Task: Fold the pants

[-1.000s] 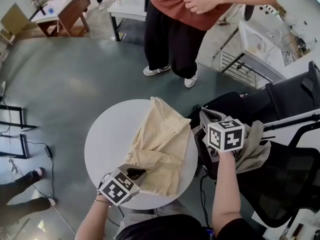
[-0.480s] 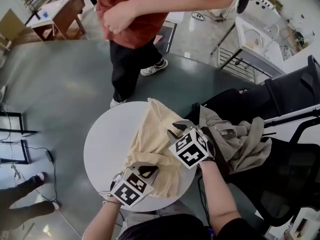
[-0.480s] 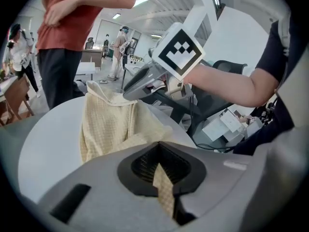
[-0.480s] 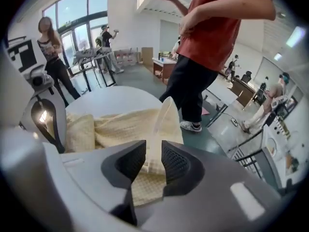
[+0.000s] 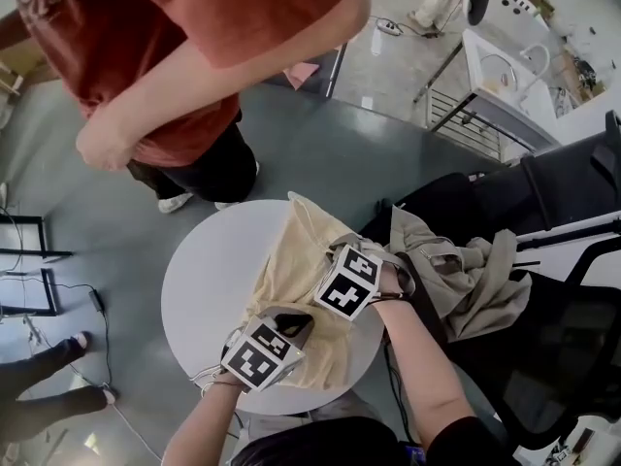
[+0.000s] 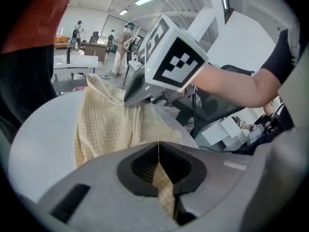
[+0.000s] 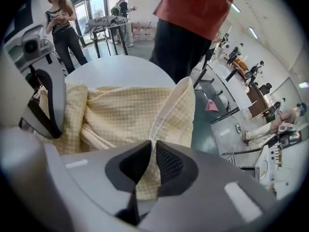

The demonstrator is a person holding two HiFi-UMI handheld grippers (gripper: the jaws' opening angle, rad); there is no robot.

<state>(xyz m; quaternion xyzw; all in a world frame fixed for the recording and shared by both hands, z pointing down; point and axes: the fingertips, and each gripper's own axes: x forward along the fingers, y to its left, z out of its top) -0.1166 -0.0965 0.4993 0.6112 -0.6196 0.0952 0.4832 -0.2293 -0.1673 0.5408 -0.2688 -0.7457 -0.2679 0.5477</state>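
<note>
Two grippers work one pair of cream pants (image 5: 291, 255). The left gripper (image 6: 158, 175) is clamped tight on a fold at 6 o'clock of the single round white table (image 5: 209, 270). The right gripper (image 7: 149, 170), its jaws just closing, pinches a hem near 3 o'clock. Only the head view shows the grey garment (image 5: 466, 280) heaped off the table at 3 o'clock. Only the right gripper view shows a second bystander (image 7: 60, 18) beyond the person in red (image 7: 193, 8)
</note>
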